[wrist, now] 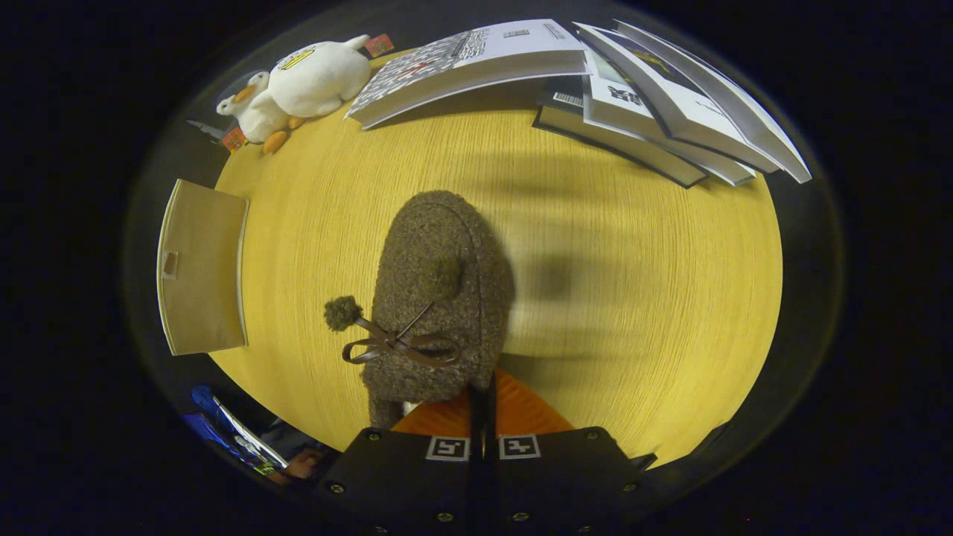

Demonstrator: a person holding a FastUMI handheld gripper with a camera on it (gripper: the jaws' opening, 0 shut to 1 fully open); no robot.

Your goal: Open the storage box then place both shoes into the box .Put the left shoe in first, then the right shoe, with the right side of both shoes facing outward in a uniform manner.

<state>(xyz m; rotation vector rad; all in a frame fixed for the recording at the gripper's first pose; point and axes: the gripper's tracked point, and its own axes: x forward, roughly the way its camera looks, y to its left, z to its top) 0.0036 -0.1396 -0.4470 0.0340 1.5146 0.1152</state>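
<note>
The gripper [482, 417] is clenched on the heel edge of a brown fuzzy fleece shoe [439, 290] with a thin brown bow and pompoms; its fingers stand almost together on that edge. The shoe hangs over the yellow wood-grain surface [633, 313]. Left of the shoe, at the surface's edge, sits a beige flat-lidded storage box [201, 268]. Beyond the shoe lie a white plush duck [305, 85] and a stack of white-covered books [595, 89].

Claw [482, 417] fingers pinched on the fuzzy brown shoe [439, 298] above the table [633, 298].
</note>
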